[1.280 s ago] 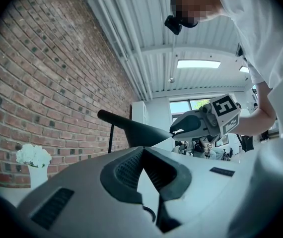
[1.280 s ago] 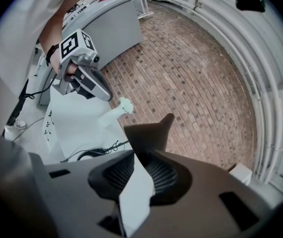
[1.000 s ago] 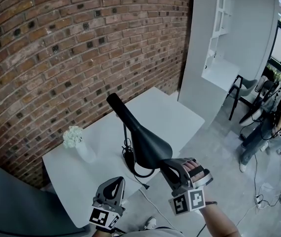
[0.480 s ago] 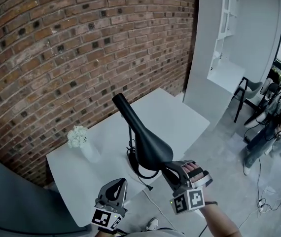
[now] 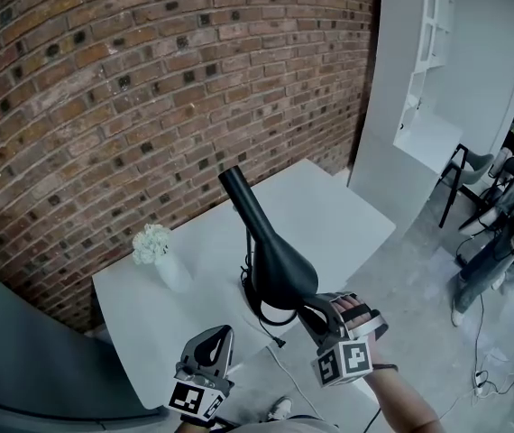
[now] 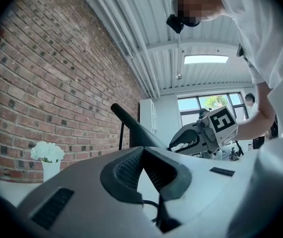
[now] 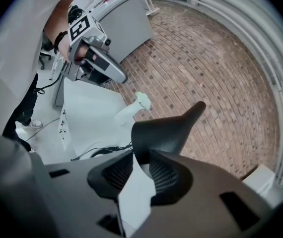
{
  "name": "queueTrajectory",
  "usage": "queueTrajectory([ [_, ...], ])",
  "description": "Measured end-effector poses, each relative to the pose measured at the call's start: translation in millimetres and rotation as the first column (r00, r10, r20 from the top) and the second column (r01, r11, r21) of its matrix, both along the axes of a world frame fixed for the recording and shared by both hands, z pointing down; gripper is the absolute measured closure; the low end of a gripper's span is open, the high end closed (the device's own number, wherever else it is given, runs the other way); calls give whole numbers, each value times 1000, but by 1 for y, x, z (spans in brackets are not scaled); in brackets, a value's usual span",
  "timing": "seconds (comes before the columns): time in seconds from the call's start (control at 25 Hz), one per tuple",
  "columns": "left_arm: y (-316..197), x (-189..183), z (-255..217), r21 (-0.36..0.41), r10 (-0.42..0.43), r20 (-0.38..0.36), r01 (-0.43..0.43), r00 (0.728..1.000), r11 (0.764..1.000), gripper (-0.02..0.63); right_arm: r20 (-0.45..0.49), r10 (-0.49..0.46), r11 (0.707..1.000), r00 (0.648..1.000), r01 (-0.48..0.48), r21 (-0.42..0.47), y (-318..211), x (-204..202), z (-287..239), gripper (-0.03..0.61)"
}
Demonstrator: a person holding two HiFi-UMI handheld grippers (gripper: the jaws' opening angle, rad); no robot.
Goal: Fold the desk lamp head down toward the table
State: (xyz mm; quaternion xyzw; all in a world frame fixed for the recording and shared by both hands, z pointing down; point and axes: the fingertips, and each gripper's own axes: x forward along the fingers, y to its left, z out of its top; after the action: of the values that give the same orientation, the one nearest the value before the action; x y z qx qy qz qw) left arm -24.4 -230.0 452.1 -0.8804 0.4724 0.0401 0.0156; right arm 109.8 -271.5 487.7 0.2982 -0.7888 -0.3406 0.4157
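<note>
The lamp [image 5: 275, 260] stands on the table [image 5: 329, 210]; the vase [image 5: 169, 267] sits to its left; the brick wall [image 5: 104, 106] rises behind.

No legible text, no brands, no numbers, no signs

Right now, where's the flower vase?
Head view: the white flower vase stands on the white table, left of the black desk lamp, near the brick wall.
</note>
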Motion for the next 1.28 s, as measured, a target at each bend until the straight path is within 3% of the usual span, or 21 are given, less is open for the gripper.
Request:
queueTrajectory([
  [1.28,-3,-4,7,-13,-59,5,59,998,998,606,-32,-69,997,997,68,-44,-25,-15,37,471],
])
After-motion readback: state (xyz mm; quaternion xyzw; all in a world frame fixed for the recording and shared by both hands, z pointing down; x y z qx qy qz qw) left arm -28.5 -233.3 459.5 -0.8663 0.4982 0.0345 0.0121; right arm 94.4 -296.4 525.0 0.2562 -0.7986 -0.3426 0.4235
